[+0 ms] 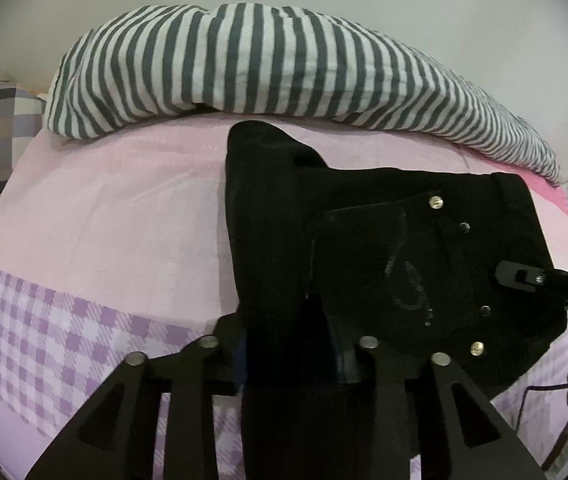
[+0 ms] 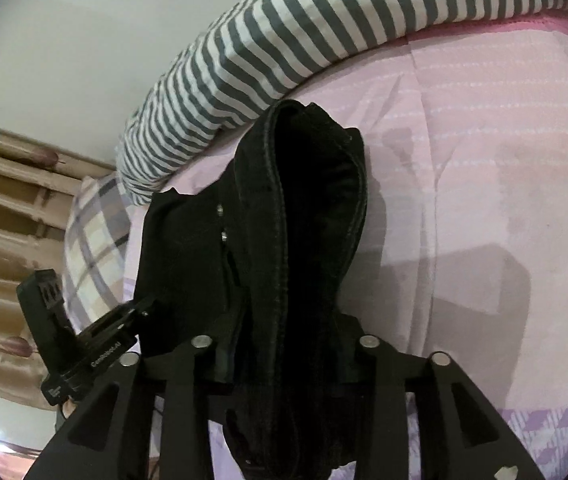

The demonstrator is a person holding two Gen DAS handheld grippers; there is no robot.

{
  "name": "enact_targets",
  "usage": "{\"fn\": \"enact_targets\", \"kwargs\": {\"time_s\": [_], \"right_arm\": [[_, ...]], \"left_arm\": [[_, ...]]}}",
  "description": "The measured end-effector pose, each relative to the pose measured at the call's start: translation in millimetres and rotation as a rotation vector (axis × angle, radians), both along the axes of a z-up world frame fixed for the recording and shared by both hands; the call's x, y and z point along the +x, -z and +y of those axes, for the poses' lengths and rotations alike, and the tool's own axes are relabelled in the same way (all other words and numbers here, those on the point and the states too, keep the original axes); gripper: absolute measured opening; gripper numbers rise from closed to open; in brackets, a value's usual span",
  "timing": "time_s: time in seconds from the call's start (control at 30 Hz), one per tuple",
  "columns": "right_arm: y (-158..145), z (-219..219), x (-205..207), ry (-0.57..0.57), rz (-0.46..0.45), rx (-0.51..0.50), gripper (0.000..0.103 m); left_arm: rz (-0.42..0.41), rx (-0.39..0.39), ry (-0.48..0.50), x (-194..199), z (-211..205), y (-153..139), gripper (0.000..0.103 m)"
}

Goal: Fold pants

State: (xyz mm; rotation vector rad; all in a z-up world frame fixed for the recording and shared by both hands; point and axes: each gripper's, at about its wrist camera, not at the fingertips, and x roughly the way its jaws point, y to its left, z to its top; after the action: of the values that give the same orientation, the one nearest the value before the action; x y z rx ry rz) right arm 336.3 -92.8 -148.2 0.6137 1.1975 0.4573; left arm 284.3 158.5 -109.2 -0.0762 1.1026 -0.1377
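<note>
Left wrist view: the black pants (image 1: 364,248) are seen folded on the pink bed (image 1: 103,208). Cloth is bracketed by both the left gripper (image 1: 292,344) and right gripper (image 2: 284,344), apparently for laying down; whether either's jaws pinch cannot be told.

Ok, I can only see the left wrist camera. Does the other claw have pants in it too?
Observer: Yes. In the right wrist view a thick fold of the black pants runs between the right claw's fingers. I can't tell if it's squeezing.
Operator: What does my claw look like from there?
Observer: The left claw pokes in from the side, with its tip at the edge of the pants.
Operator: What's behind it?
Observer: A beige curtain hangs beyond the plaid pillow.
</note>
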Motion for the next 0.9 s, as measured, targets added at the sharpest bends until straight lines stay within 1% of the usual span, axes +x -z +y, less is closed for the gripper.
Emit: {"fn": "enact_targets", "kwargs": {"time_s": [0.07,0.13,0.27,0.37,0.43,0.5,0.57,0.67,0.7,0.77,0.9], "right_arm": [[0.5,-0.4,-2.6,0.010,-0.007,-0.023,0.044],[0.0,-1.9,-8.1,0.019,-0.021,-0.051,0.048],[-6.2,-4.0,-24.3,0.018,-0.062,-0.105,0.051],[-12.2,-3.9,-39.7,0.017,-0.093,-0.148,0.054],[-15.3,-3.1,-50.4,0.007,-0.114,-0.180,0.054],[-17.3,-2.1,-61.2,0.010,-0.140,-0.216,0.054],[-18.4,-0.5,-67.1,0.015,-0.156,-0.232,0.056],[-21.1,4.0,-72.6,0.026,-0.190,-0.293,0.056],[-20.9,7.6,-73.6,0.026,-0.202,-0.331,0.057],[-18.3,12.3,-73.6,0.027,-0.205,-0.370,0.059],[-15.0,10.3,-73.0,0.048,-0.193,-0.364,0.061]], "left_arm": [[-0.009,0.005,-0.014,-2.0,1.3,1.2,0.043],[-0.017,0.038,-0.026,-6.4,0.5,0.4,0.046],[-0.040,0.083,-0.042,-20.0,1.1,-4.1,0.050],[-0.054,0.111,-0.068,-33.3,-0.2,-10.3,0.051],[-0.069,0.140,-0.083,-46.0,-3.3,-16.9,0.051],[-0.086,0.146,-0.089,-59.5,-4.5,-24.1,0.052],[-0.095,0.145,-0.094,-73.1,-7.1,-31.4,0.055],[-0.114,0.147,-0.098,-92.4,-11.9,-42.3,0.059],[-0.118,0.150,-0.102,-97.8,-14.0,-45.2,0.059],[-0.132,0.153,-0.111,-109.0,-17.1,-51.9,0.060],[-0.151,0.154,-0.130,-129.3,-21.0,-60.9,0.061]]}}
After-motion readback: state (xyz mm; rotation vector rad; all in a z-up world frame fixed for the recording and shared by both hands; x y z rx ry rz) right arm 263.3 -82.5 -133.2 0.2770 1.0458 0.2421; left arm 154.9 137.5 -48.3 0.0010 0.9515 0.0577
